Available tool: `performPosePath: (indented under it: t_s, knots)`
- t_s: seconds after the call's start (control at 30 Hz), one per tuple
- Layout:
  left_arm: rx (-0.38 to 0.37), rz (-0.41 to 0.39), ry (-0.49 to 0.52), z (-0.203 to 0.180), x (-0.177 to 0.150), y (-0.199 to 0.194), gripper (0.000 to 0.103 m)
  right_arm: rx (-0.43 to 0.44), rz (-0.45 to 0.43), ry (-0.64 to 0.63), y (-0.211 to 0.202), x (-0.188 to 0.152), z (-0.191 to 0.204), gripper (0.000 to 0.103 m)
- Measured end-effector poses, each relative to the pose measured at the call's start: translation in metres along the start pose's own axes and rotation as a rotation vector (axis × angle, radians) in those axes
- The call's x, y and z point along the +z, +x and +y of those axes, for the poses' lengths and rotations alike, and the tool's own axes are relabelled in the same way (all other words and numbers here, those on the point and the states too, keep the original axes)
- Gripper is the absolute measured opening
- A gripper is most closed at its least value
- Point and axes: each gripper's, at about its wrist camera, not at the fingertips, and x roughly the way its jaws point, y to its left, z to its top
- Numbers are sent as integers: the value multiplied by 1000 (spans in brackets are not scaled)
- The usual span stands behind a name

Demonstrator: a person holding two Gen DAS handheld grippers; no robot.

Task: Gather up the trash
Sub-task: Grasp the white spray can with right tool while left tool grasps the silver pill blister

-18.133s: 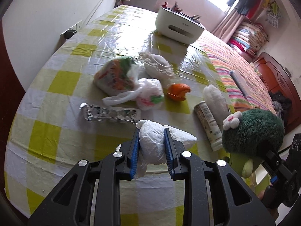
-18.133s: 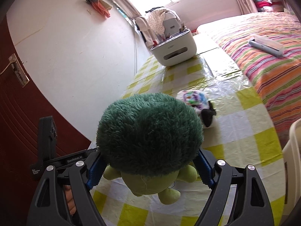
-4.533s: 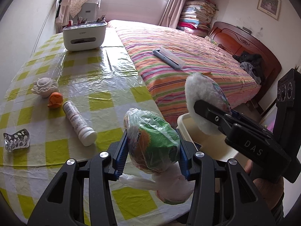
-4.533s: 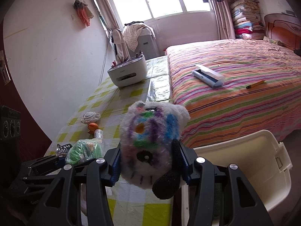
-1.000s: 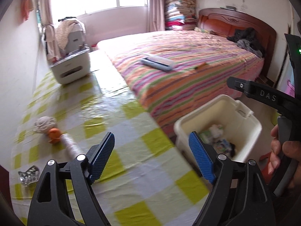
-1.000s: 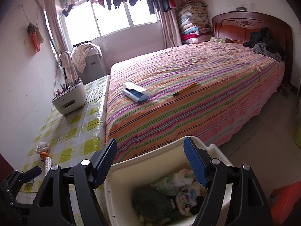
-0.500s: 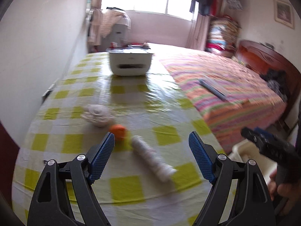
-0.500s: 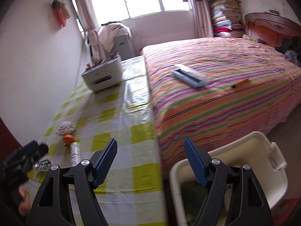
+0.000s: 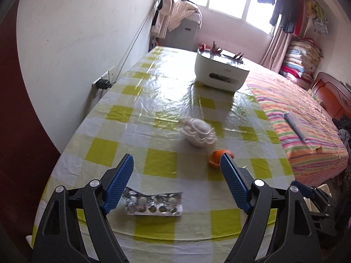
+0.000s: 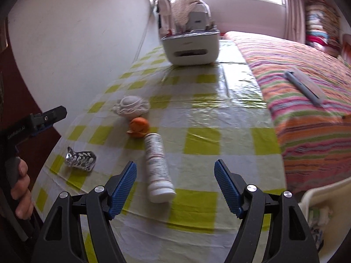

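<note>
- Hovering over the checked bench (image 9: 158,166), the left hand-held gripper (image 9: 176,185) has its blue pads spread wide with nothing between them; a second ago it faced the bed and the white bin, and now it faces the wall side of the bench.
- A foil blister pack (image 9: 153,203) lies just below the left pads, a crumpled white wrapper (image 9: 198,132) farther on, and an orange peel (image 9: 217,156) just beside the right pad.
- The right hand-held gripper (image 10: 175,188) is also open and empty; a second ago it hung over the bin, whereas now it looks down at the bench.
- A white tube bottle (image 10: 156,166) lies on its side between the right gripper's pads in view, untouched, its far end touching the orange peel (image 10: 138,127).
- The white bin (image 10: 324,214) shows only at the lower right edge, with trash inside.
- The green toy and plastic bags seen earlier are gone from the bench.
</note>
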Motion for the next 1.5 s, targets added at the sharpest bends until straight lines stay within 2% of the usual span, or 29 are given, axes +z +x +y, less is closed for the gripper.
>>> performPosePath:
  t_s: [0.3,0.57,0.67,0.77,0.83,0.87,0.9,0.97,1.03,1.13,1.23,1.5]
  knots:
    - [0,204,27,24,-13,24,82,33,110,-65,46,10,14,71]
    - [-13,301,99,36,-24,40,82,55,175,-118,71,10,27,71]
    - [-22,349,108,41,-28,48,82,43,181,-152,75,8,34,62]
    - [-6,371,106,45,-31,54,82,44,178,-168,75,7,38,45]
    - [-10,379,96,46,-33,56,82,54,178,-169,74,6,39,29]
    - [-15,380,93,46,-34,56,81,57,177,-168,74,5,39,29]
    - [-21,381,91,45,-34,56,79,57,173,-166,73,4,39,28]
    - [-33,381,95,41,-36,56,67,61,171,-163,72,3,39,28]
    - [-38,400,108,37,-39,59,30,64,164,-151,70,3,38,28]
    - [-28,395,115,32,-41,61,14,66,149,-135,65,2,37,28]
    - [-34,384,104,29,-41,61,10,69,134,-119,61,3,35,28]
    - [-52,302,62,23,-32,49,7,79,71,-83,44,7,29,28]
